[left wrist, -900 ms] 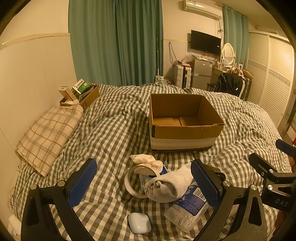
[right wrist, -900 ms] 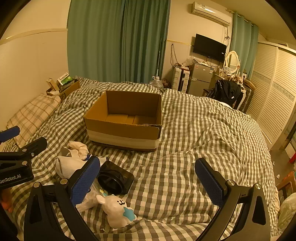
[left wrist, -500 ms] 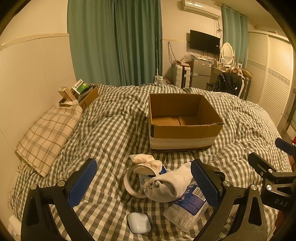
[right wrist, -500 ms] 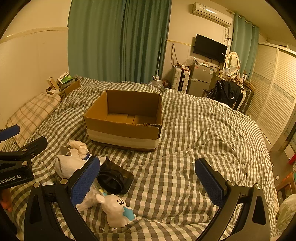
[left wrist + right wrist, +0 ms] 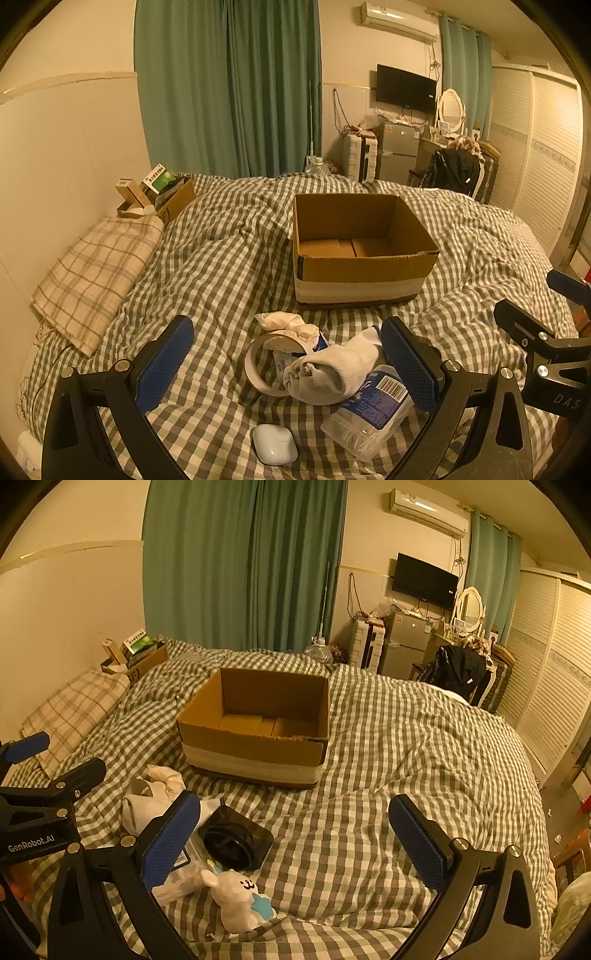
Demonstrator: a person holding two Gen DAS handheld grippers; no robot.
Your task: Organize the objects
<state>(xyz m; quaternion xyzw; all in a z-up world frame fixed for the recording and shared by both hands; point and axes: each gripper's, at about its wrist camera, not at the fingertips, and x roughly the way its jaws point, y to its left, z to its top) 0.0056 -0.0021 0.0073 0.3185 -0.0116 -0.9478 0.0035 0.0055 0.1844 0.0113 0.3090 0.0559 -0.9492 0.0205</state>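
Observation:
An open empty cardboard box [image 5: 360, 251] stands on the checked bed; it also shows in the right wrist view [image 5: 258, 731]. In front of it lies a pile: a white sock [image 5: 328, 373], a tape roll [image 5: 258, 363], a crumpled white cloth [image 5: 284, 321], a plastic bottle [image 5: 369, 413] and a white earbud case [image 5: 274, 443]. The right wrist view adds a black round-holed object [image 5: 234, 840] and a white rabbit toy [image 5: 240, 901]. My left gripper [image 5: 288, 365] is open above the pile. My right gripper [image 5: 295, 842] is open, right of the pile.
A plaid pillow [image 5: 92, 273] and a small box of packets [image 5: 155, 195] lie at the bed's left by the wall. Green curtains, a fridge, TV and wardrobe stand beyond the bed. The checked duvet [image 5: 424, 757] stretches right of the box.

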